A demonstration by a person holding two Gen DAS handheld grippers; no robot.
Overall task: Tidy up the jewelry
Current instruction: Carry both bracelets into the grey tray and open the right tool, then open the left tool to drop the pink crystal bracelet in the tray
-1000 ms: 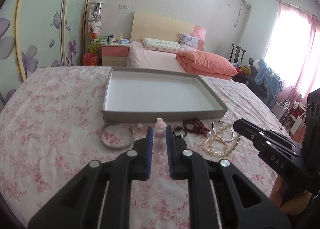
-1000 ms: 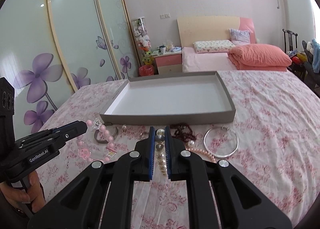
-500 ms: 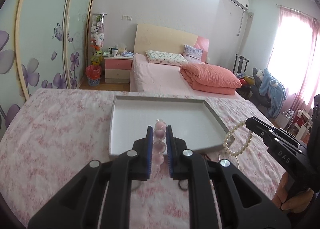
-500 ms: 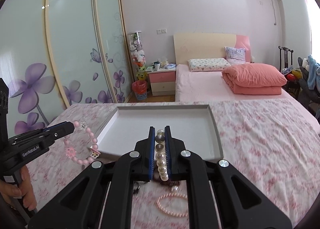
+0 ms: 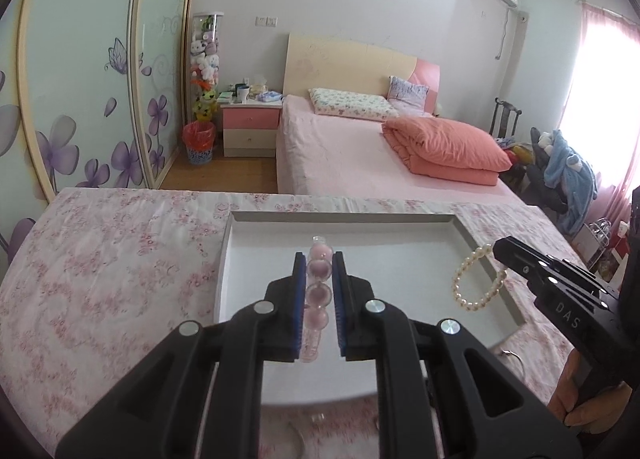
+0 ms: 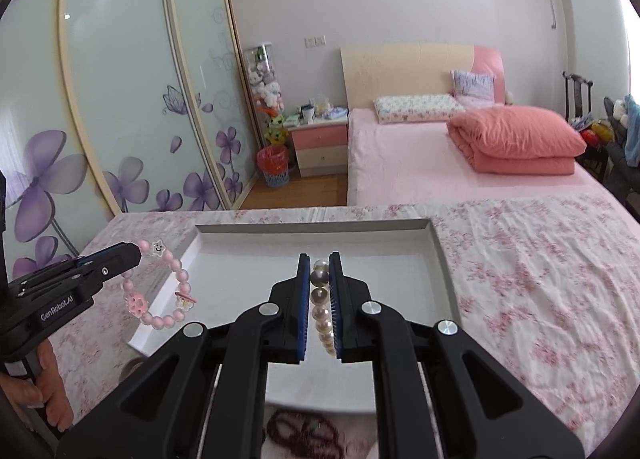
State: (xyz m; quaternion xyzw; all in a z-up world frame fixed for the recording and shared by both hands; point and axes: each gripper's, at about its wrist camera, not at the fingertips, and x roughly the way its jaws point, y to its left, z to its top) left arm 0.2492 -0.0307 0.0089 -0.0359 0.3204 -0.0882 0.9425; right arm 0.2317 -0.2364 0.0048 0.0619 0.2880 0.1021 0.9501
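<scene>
Pink bead bracelet (image 5: pixel 318 291) & pearl bracelet (image 6: pixel 322 309) dangling over empty white tray (image 6: pixel 440 255).

The near rim of the shallow grey cardboard tray with a white floor (image 5: pixel 460 219) is hidden behind the black left gripper (image 5: pixel 319 267). Below it, small items on the pink floral bedspread (image 5: pixel 120 259) blur beyond telling. In the right wrist view, a dark red beaded strand (image 6: pixel 304 433) is smeared and partly covered by the black right gripper (image 6: pixel 320 271). The hand (image 6: pixel 48 383) on the left handle is cut off at the edge.
</scene>
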